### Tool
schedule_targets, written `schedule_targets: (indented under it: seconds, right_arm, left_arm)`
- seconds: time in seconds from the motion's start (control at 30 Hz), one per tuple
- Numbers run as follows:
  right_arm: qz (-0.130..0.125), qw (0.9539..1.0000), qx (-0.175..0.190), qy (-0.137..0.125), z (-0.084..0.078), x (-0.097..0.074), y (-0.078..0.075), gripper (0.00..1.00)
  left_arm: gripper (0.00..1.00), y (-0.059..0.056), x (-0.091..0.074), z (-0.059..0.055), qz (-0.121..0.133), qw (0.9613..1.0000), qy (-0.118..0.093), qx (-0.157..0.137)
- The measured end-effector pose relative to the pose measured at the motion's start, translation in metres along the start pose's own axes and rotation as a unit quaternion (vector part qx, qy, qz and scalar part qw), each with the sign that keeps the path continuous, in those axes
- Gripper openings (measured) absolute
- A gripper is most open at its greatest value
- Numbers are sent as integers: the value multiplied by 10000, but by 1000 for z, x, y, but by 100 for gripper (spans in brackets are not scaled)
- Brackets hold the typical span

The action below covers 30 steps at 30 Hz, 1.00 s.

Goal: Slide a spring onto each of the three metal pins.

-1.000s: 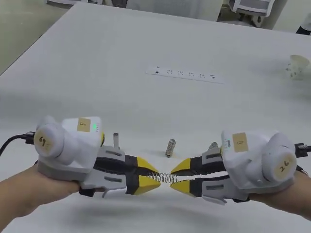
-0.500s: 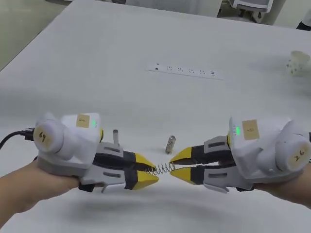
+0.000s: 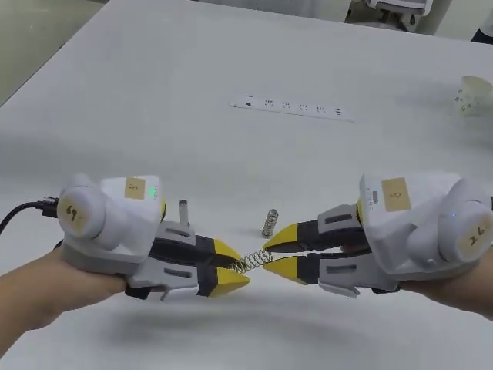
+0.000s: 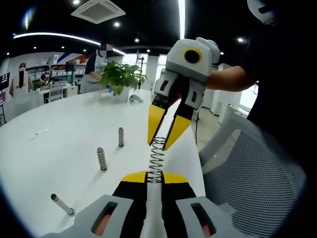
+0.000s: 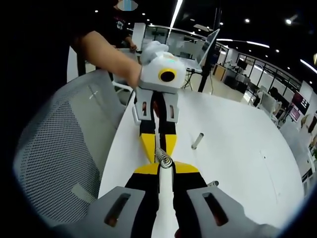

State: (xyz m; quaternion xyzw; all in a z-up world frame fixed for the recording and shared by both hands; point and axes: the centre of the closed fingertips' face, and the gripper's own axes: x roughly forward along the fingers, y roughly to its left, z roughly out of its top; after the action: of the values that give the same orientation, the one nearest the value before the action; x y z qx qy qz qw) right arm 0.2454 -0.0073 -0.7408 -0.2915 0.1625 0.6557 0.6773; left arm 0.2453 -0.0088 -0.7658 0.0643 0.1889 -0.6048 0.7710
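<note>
Left claw point(image 3: 242, 271), right claw point(image 3: 269, 258) each pinch spring point(image 3: 253, 260) end, midair; open table point(image 3: 231, 162) beyond.

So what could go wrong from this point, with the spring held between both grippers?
1. The spring is pinched only at its ends by the left gripper and the right gripper; a slip at either end could flick it away.
2. Pulling the grippers apart may overstretch it.
3. The bare pin stands upright close behind the left gripper and might get knocked over.
</note>
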Motion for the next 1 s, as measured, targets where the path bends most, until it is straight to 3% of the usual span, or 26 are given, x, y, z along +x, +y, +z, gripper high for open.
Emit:
schedule_targets:
  seconds: [0.3, 0.67, 1.0]
  right_arm:
    - [50, 10000, -55, -7, 4, 3, 3, 6]
    - [128, 9989, -400, 197, 7, 3, 4, 7]
    - [195, 9992, -282, 210, 7, 3, 7, 8]
  left_arm:
    - [1, -1, 1, -3, 0, 10000, 58, 42]
    - [1, -1, 0, -2, 11, 10000, 56, 72]
    - [1, -4, 0, -3, -31, 9999, 73, 126]
